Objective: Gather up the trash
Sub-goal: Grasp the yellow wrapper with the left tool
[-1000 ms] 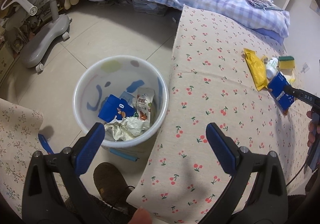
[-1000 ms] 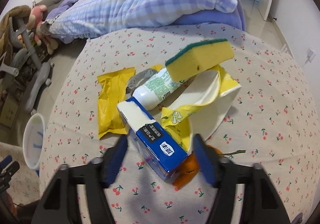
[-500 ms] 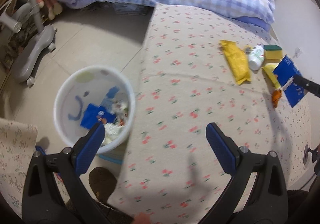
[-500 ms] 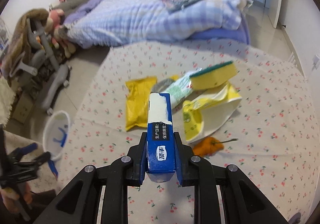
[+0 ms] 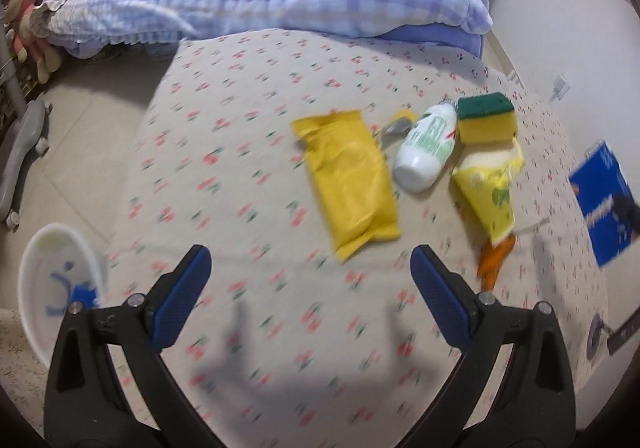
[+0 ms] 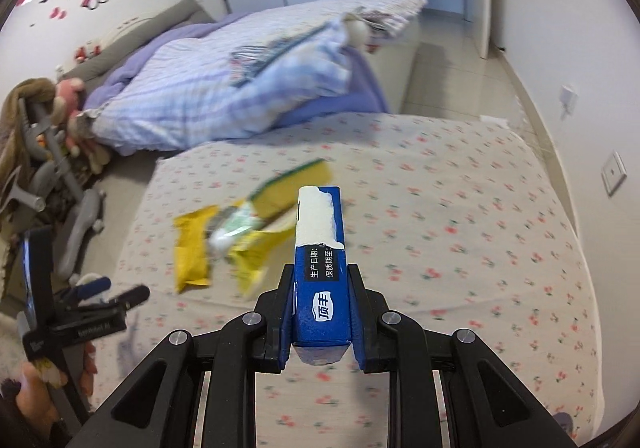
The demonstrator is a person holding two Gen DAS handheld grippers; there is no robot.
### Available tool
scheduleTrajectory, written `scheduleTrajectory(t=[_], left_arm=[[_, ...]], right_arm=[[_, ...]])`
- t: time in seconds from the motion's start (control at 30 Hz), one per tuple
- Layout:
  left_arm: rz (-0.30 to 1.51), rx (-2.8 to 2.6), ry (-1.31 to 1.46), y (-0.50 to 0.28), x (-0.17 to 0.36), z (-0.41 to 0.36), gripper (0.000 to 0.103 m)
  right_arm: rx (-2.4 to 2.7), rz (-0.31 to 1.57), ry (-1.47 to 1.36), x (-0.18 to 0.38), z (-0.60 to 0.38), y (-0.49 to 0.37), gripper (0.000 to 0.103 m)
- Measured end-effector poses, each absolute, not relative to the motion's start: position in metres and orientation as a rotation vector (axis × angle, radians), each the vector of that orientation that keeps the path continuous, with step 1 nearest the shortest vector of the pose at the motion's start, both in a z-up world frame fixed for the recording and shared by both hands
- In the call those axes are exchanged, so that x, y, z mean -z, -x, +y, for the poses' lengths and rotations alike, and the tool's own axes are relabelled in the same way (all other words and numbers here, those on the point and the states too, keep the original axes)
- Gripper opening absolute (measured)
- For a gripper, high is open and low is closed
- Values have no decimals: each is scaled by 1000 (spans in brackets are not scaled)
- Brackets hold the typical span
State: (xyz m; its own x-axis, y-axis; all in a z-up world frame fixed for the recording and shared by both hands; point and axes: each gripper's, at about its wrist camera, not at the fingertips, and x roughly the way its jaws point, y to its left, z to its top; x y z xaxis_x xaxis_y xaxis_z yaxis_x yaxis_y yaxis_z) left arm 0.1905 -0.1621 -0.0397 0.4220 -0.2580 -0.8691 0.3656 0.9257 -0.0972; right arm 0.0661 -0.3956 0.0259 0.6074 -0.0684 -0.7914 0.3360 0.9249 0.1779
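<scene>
I see the white bin (image 5: 56,288) at lower left of the left view, something blue inside. Mid-frame on the cherry-print cloth (image 5: 248,119): yellow packet (image 5: 352,183), white bottle (image 5: 426,149), sponge (image 5: 486,117), torn yellow wrapper (image 5: 490,193), orange scrap (image 5: 496,258). Left gripper (image 5: 310,284) gapes wide, empty. Right gripper (image 6: 322,312) has just been closing and now clamps the blue tissue pack (image 6: 320,268), lifted clear of the cloth; I read "顶丰" on it.
</scene>
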Motion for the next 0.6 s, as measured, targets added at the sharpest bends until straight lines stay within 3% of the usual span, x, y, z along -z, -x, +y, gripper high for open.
scheduleTrajectory(t=[0.13, 0.33, 0.53, 0.6], left_arm=[[1057, 392, -76, -203, 54, -185, 99], [1058, 380, -51, -219, 73, -204, 83], [1041, 344, -32, -224, 80, -204, 54], [1045, 349, -25, -224, 80, -203, 52]], right_arm=[[270, 928, -363, -6, -420, -62, 24], [293, 971, -399, 17, -438, -57, 24], [298, 989, -424, 26, -445, -56, 24], [297, 991, -428, 27, -445, -56, 24]])
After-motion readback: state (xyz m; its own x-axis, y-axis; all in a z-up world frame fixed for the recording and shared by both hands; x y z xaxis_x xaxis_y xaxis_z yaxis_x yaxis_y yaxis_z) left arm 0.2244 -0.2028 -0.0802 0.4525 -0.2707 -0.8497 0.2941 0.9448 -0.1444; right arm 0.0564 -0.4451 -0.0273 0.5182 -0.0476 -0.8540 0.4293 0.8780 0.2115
